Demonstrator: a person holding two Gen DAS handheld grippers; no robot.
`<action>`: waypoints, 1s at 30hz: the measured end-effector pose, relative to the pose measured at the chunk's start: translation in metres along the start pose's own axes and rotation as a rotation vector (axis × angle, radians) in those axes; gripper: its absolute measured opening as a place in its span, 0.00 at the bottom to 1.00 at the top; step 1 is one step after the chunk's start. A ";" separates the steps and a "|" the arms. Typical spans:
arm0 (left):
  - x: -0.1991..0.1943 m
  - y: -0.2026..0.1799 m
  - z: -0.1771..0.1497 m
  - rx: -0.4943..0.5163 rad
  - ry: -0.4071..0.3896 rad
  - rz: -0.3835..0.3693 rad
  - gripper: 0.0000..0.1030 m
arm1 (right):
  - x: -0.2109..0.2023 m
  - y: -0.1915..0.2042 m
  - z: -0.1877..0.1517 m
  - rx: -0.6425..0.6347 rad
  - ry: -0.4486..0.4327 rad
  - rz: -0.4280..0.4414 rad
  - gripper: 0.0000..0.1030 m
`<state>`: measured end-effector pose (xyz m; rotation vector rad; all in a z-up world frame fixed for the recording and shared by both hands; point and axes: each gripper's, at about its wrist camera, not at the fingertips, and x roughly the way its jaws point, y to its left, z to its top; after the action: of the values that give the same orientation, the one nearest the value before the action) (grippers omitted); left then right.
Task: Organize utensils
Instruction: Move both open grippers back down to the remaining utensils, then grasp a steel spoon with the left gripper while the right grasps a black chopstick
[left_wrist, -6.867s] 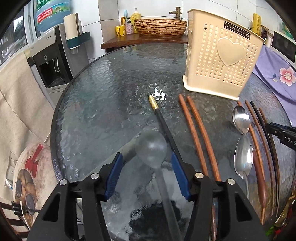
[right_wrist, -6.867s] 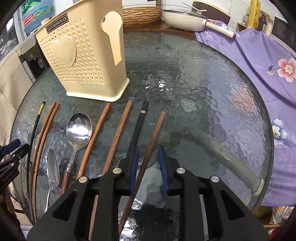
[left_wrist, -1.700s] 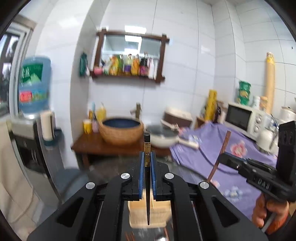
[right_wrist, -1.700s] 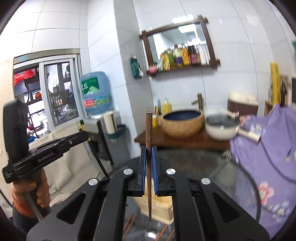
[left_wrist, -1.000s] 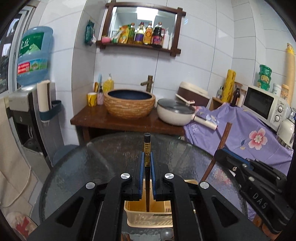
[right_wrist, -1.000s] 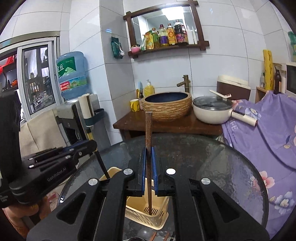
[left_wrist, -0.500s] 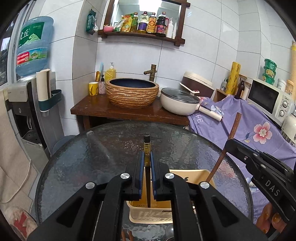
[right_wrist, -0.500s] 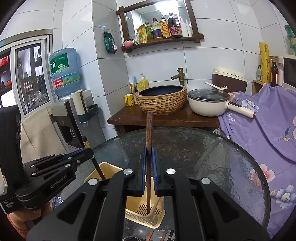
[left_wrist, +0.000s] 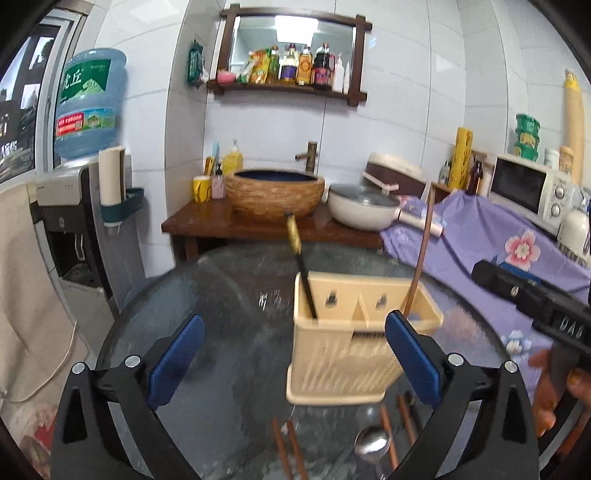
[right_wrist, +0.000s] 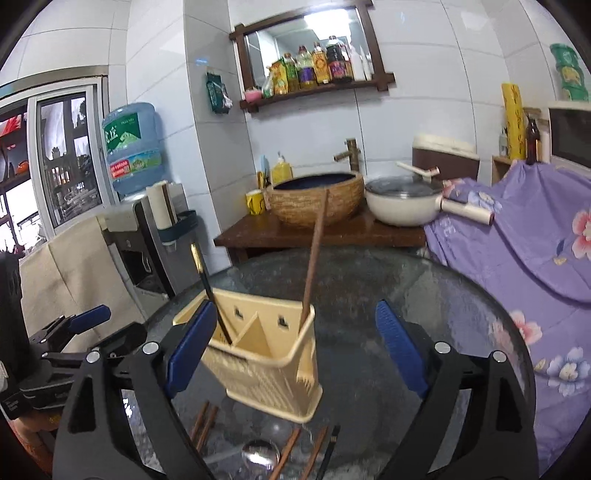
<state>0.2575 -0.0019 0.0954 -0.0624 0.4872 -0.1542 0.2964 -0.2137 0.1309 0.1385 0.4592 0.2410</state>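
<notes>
Left tool (left_wrist: 291, 358): blue-padded fingers spread wide, nothing between them; it hangs above the near side of the round, dark, textured glass tabletop (left_wrist: 221, 295).
Right tool (right_wrist: 295, 350): likewise wide open and empty, above the same tabletop; its black body shows at the right edge of the left wrist view.
Cream perforated plastic utensil holder (left_wrist: 351, 332): stands on the tabletop just beyond both tools, right of centre for the left tool, left of centre for the right one.
Black chopstick with a gold band (left_wrist: 301, 266): stands in the holder's left compartment, leaning left, gold end up.
Brown wooden chopstick (right_wrist: 314, 258): stands in the holder's right compartment, near upright, top tilted slightly right.
Loose utensils: more brown wooden chopsticks (left_wrist: 286, 450), a black one (right_wrist: 328, 458) and a steel spoon (left_wrist: 371, 445) lie flat on the tabletop, nearer than the holder and below the tools; a second spoon bowl (right_wrist: 258, 461) is blurred.
Key relation: the remaining pieces lie below and toward the near side of both tools, long axes running roughly near to far.
Nearer hand: the left pair of brown chopsticks sits under the left tool; the black one and its brown neighbours sit under the right tool.
Next move, as I judge it: each tool must drop and tip downward, fingers straddling a shaft crosswise.
Risk: thin rods on slick glass may roll or slip.
</notes>
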 end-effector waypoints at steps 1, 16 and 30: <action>0.000 0.002 -0.012 0.003 0.024 0.011 0.94 | 0.000 -0.001 -0.010 0.007 0.025 -0.001 0.84; -0.010 -0.008 -0.126 0.052 0.247 0.017 0.80 | 0.006 -0.024 -0.130 0.031 0.305 -0.122 0.70; -0.011 -0.029 -0.149 0.080 0.315 -0.033 0.60 | 0.022 -0.014 -0.165 0.007 0.458 -0.152 0.39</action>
<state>0.1737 -0.0322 -0.0280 0.0329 0.7934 -0.2167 0.2432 -0.2083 -0.0270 0.0530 0.9219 0.1199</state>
